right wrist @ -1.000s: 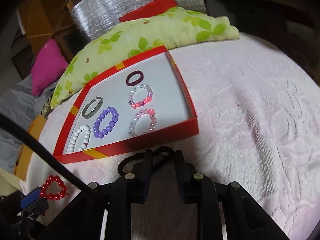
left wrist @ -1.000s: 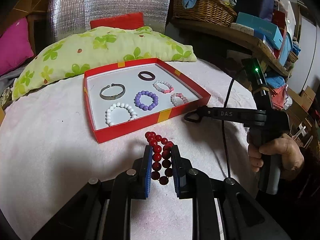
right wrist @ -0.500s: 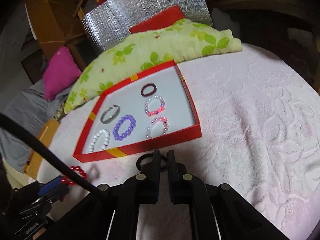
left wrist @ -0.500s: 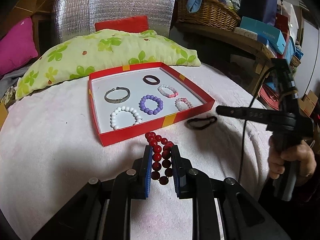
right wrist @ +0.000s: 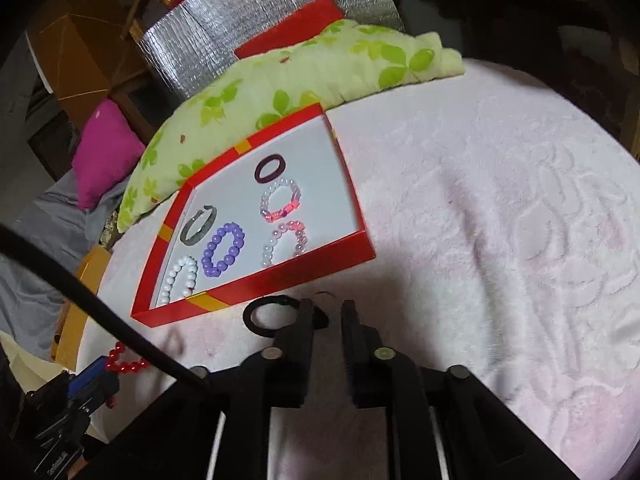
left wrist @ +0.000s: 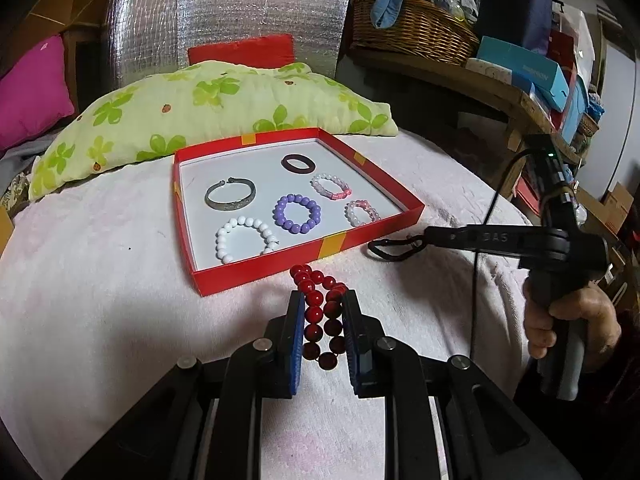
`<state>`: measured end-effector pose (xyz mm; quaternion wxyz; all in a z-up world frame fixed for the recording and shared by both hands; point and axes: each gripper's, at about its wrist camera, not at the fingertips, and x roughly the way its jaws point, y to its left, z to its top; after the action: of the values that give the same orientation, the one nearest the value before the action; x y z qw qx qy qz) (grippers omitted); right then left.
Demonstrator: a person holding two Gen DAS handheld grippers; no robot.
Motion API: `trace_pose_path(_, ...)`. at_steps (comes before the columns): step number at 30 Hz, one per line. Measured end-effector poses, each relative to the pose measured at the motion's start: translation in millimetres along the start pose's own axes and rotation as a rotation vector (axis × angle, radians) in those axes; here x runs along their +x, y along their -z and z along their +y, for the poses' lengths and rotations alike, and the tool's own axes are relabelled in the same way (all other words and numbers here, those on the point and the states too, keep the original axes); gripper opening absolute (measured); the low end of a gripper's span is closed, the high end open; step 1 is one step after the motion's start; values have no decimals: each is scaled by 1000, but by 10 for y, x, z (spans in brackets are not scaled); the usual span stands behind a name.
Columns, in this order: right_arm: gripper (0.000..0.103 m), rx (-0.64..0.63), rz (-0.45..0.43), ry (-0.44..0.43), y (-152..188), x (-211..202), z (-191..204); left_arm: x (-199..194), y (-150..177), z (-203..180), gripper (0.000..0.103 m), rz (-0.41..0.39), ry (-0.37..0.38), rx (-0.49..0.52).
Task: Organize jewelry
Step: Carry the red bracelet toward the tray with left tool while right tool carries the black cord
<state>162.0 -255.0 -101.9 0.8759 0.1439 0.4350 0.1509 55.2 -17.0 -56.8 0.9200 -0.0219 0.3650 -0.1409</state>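
Six bracelets lie in the red tray (left wrist: pixel 360 236).
Your left gripper (left wrist: pixel 322 302) pinches the red beads (left wrist: pixel 320 312) just before the tray; your right gripper (right wrist: pixel 326 312), jaws slightly parted, sits over the black band (right wrist: pixel 256 316) on the blanket (right wrist: pixel 500 220).

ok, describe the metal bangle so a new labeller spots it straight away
Find the shallow red box on the pink blanket, in front of the green leaf-print pillow. On its white floor, the metal bangle lies in the left column, behind the white bead bracelet. It is the only grey, smooth band with a gap; its neighbours are beaded or closed rings.
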Motion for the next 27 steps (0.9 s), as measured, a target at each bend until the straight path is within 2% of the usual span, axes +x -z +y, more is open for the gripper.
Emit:
trace_pose_path(5,21,-14,45,16,25,198,106,-4,11,-4,19,6,5,4)
trace_pose_path(8,23,-62,26,42,51,231,184,-3,18,-8,19,10,11,4)
trace_pose_path(12,9,-114,8,86,79,206,235,-3,14,4,19,6,5,1)
trace_pose_path(18,8,-102,-13,62,64,74,212,4,8,7,20,-7,-1,-1)
trace_pose_path(27,8,-69,-76,-31,37,-284,134,-38,-16,9,20,-68,-9,4)
